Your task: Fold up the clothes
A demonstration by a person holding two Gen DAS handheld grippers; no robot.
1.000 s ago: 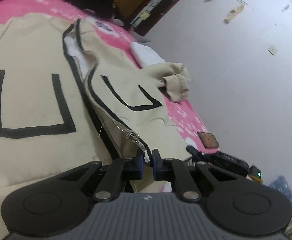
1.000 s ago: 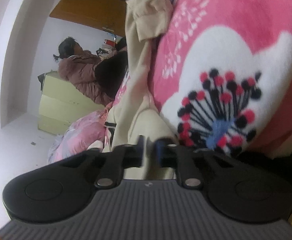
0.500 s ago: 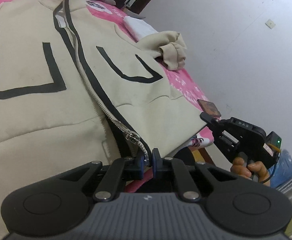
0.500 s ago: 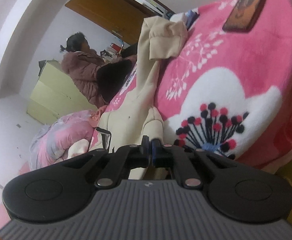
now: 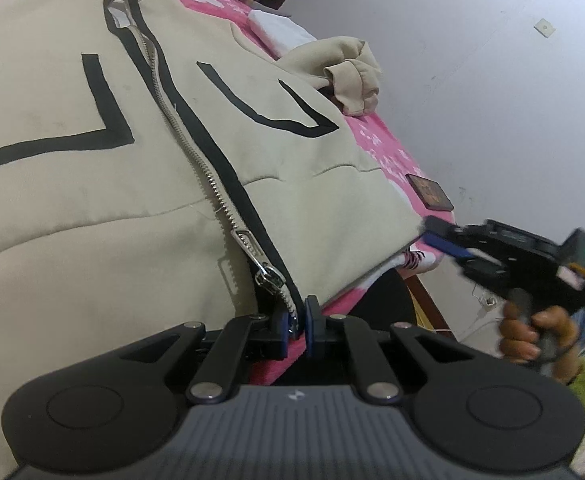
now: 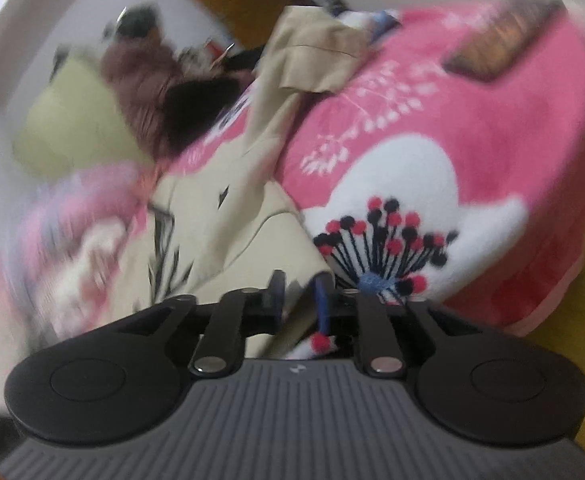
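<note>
Left gripper (image 5: 297, 316) pinches the hem by the zipper (image 5: 196, 148) of the cream jacket (image 5: 92, 208) spread lengthwise up the pink bed (image 6: 472, 128), while the right gripper (image 6: 298, 292), parted, straddles the hem's nearer right corner.
</note>
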